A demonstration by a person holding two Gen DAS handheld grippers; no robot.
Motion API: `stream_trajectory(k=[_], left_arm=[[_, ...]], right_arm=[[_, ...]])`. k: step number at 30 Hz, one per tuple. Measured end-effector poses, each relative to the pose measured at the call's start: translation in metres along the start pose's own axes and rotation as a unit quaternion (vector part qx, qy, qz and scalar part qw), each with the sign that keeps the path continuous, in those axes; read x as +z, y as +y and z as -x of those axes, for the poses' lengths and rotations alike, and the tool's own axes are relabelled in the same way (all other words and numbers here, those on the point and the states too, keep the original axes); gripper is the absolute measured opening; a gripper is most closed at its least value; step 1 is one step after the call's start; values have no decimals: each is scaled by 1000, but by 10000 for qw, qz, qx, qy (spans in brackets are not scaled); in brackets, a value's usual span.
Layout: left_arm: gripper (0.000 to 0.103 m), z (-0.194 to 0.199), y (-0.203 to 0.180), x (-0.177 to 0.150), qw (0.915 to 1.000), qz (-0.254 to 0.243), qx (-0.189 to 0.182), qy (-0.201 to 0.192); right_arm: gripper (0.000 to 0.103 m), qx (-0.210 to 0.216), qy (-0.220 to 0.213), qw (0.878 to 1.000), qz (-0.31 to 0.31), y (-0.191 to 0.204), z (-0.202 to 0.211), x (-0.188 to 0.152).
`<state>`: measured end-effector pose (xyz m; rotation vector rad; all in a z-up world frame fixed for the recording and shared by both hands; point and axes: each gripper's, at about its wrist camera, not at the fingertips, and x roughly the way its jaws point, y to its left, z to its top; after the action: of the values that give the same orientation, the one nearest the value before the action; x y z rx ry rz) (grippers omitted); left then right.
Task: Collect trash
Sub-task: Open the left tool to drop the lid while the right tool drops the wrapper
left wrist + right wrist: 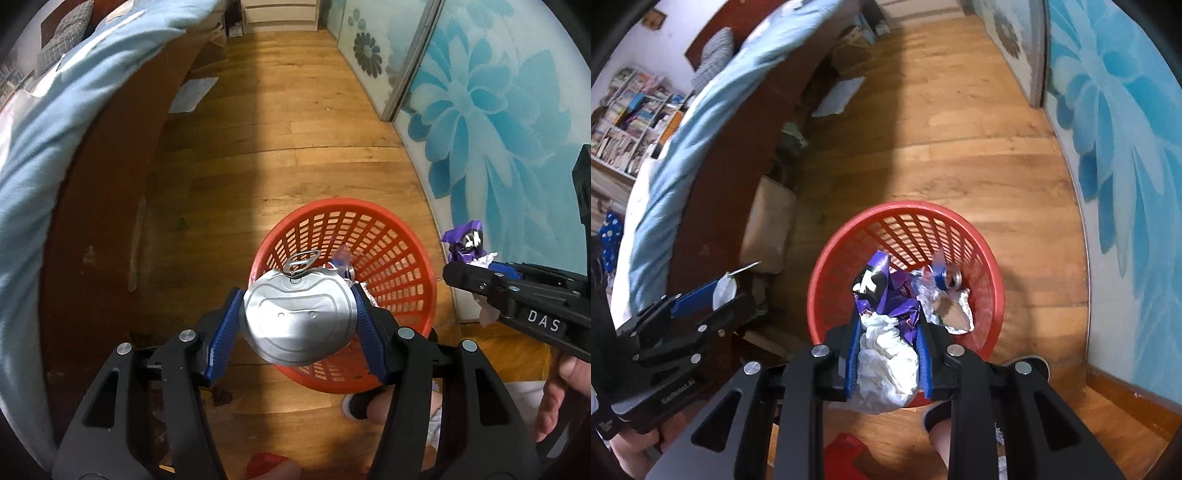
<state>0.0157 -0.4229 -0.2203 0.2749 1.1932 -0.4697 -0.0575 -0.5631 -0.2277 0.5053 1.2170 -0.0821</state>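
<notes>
Left tongs (299,317) clamped on can lid (297,321), right tongs (886,354) clamped on crumpled wrapper and tissue (886,354); both above red basket (849,236), ready for dropping.

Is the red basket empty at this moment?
No: in the right wrist view the red basket already holds crumpled foil and a crushed can at its bottom.

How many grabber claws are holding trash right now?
2. The left gripper pinches a silver can lid; the right gripper squeezes white tissue and a purple wrapper over the red basket.
</notes>
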Motion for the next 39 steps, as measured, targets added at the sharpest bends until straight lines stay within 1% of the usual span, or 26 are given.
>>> stream_trajectory(k=[3, 6, 9, 13, 18, 21, 23, 33, 35, 36, 37, 38, 39], left_arm=[[59, -15, 1, -2, 9999, 20, -68, 90], [59, -22, 2, -3, 9999, 0, -102, 110], [59, -27, 4, -2, 9999, 27, -106, 131], [59, -30, 8, -1, 9998, 85, -83, 165], [59, -30, 10, -1, 9997, 132, -54, 172], [59, -30, 9, -1, 9997, 145, -58, 170], [59, -30, 9, -1, 9997, 150, -59, 180], [59, -31, 10, -1, 9997, 145, -73, 174], [59, -31, 11, -2, 9997, 137, -67, 178], [60, -31, 11, -2, 9997, 139, -68, 183], [60, -31, 10, -1, 9997, 151, -55, 185], [65, -31, 11, -2, 9997, 146, -21, 198], [78, -31, 11, -2, 9997, 143, 42, 197]], right_arm=[[26, -46, 93, 9999, 51, -1, -9, -1], [26, -46, 98, 9997, 209, 7, -14, 0], [26, -43, 108, 9998, 178, 9, -17, 1], [26, -117, 80, 9997, 202, 15, -15, 3], [27, -246, 48, 9996, 117, 13, -11, 5], [27, -334, 10, 9992, 229, 18, -9, 6], [27, -286, -1, 9994, 199, 19, -8, 5], [28, -320, 27, 9994, 88, 10, -9, 3], [32, -364, 30, 9993, 50, 8, -9, 2], [35, -401, 38, 9992, 39, 8, -9, 2], [42, -442, 47, 9990, 11, 7, -9, 2], [54, -505, 25, 9987, -27, 6, -8, 3], [60, -563, -18, 9984, -69, 5, -5, 3]])
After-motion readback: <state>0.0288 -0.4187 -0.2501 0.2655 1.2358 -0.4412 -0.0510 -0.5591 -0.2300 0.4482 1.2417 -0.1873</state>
